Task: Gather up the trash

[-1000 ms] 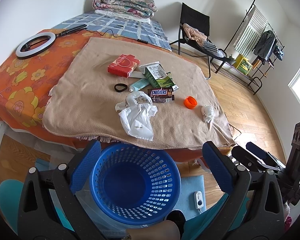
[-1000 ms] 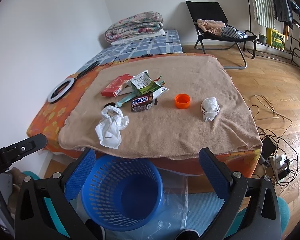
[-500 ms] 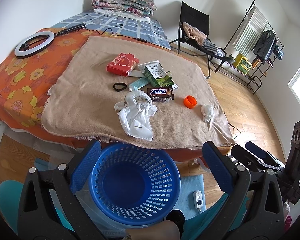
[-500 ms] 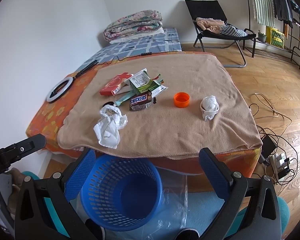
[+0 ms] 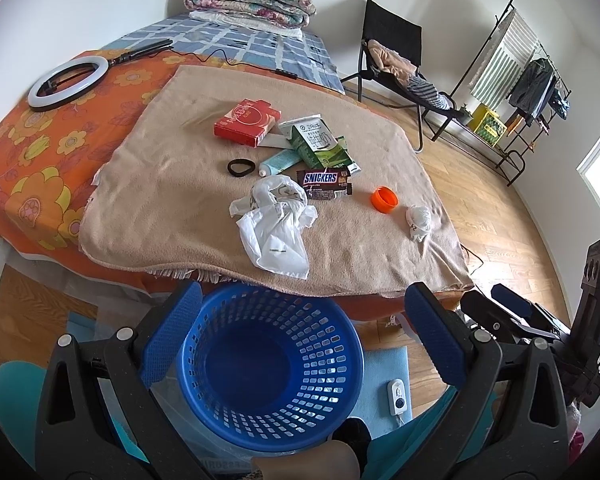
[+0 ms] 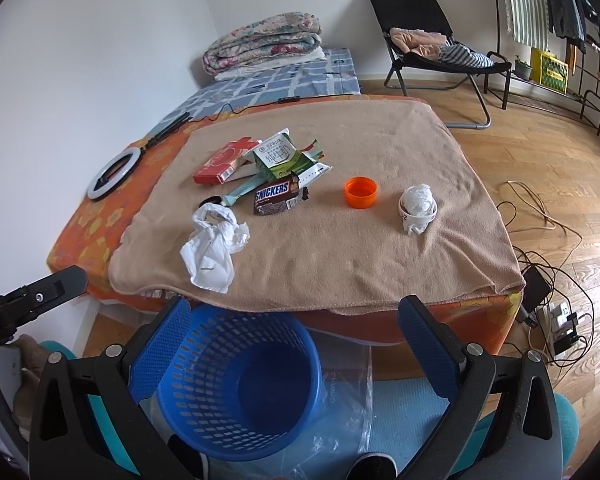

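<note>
Trash lies on a tan blanket (image 5: 172, 184): a crumpled white plastic bag (image 5: 274, 228) (image 6: 212, 246), a Snickers wrapper (image 5: 323, 182) (image 6: 276, 197), a green milk carton (image 5: 316, 145) (image 6: 280, 156), a red box (image 5: 247, 122) (image 6: 224, 160), an orange cap (image 5: 385, 199) (image 6: 360, 192), a white paper wad (image 5: 418, 220) (image 6: 418, 204). An empty blue basket (image 5: 272, 368) (image 6: 236, 384) stands on the floor below the blanket's near edge. My left gripper (image 5: 300, 336) and right gripper (image 6: 296, 344) are open and empty, held above the basket.
A black hair tie (image 5: 240, 167) and a teal tube (image 5: 278, 161) lie by the carton. A ring light (image 5: 69, 84) rests on the orange sheet. A black chair (image 6: 432, 44), cables and a power strip (image 6: 556, 316) are on the wood floor at right.
Both grippers have edged slightly forward toward the bed; the blanket and trash look a little nearer. Nothing was grasped or released.
</note>
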Available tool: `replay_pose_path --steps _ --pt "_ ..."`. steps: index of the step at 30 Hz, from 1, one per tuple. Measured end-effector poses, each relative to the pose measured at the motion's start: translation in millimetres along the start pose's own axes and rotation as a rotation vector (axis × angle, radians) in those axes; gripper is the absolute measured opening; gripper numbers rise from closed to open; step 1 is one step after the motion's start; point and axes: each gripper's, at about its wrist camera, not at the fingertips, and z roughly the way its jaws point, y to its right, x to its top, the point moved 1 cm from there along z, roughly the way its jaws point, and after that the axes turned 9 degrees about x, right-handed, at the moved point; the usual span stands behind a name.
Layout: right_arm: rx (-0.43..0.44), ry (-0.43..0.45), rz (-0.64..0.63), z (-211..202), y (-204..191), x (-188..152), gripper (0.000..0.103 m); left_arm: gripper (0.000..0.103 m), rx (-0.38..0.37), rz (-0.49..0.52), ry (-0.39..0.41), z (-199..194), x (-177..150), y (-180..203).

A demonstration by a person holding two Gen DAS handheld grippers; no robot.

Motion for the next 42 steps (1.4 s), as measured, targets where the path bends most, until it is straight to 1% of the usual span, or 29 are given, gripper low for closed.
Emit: replay_pose_path --steps 8,12,16,18,20,21,23,26,28,30,32,34,36,37,38,42 --pt "-0.019 -0.017 0.018 5.7 6.1 -0.1 0.102 0.103 0.006 -0.007 -0.020 -0.8 -22.8 9.1" --pt "-0.033 -0.027 0.020 9.2 8.0 0.2 0.102 0.103 0.016 -0.005 -0.038 3.5 -24.3 11.7" --pt "-0.009 -0.036 -0.004 15.6 13.9 1.2 0.102 0.103 0.024 -0.012 -0.055 8.1 -26.4 13.2" --pt "0.010 -0.033 0.000 18.5 24.4 2.2 0.102 0.103 0.025 -0.010 -0.067 13.2 -23.4 11.9" --pt "0.032 -0.015 0.039 19.8 41.8 4.7 0.102 0.103 0.007 -0.008 -0.082 16.5 -26.0 14.9" --pt "0.033 -0.007 0.067 20.3 51.9 6.6 0.102 0.103 0.004 -0.010 -0.090 21.8 -19.1 14.3" --pt "0.026 0.008 0.114 20.8 72.5 11.9 0.102 0.103 0.008 -0.010 -0.101 27.4 -20.3 15.6" --pt "-0.006 0.015 0.145 24.3 97.2 23.7 0.101 0.103 0.004 -0.011 -0.129 44.9 -2.8 5.7" --pt "-0.018 0.014 0.146 29.1 108.9 31.8 0.094 0.103 -0.001 -0.009 -0.143 53.9 2.7 5.1" --pt "-0.018 0.000 0.138 37.5 118.7 41.4 0.081 0.101 -0.007 -0.005 -0.150 61.2 6.0 5.4" --pt "-0.011 -0.013 0.130 46.8 127.3 50.8 0.076 0.097 -0.007 0.002 -0.163 72.4 13.4 1.8" --pt "-0.013 -0.019 0.124 57.0 137.6 59.8 0.070 0.095 -0.012 0.009 -0.172 83.7 19.6 -1.3" --pt "-0.018 -0.039 0.124 69.9 147.3 68.8 0.055 0.090 -0.002 0.021 -0.182 95.9 24.1 -3.3" --pt "-0.017 -0.047 0.125 76.1 152.4 73.0 0.052 0.086 0.001 0.028 -0.189 101.2 25.4 -3.6" --pt "-0.020 -0.058 0.126 83.0 156.4 77.3 0.049 0.085 0.004 0.033 -0.195 105.4 26.1 -3.2" --pt "-0.046 -0.089 0.124 102.0 170.1 88.7 0.047 0.085 0.016 0.043 -0.211 123.4 29.4 -5.6"
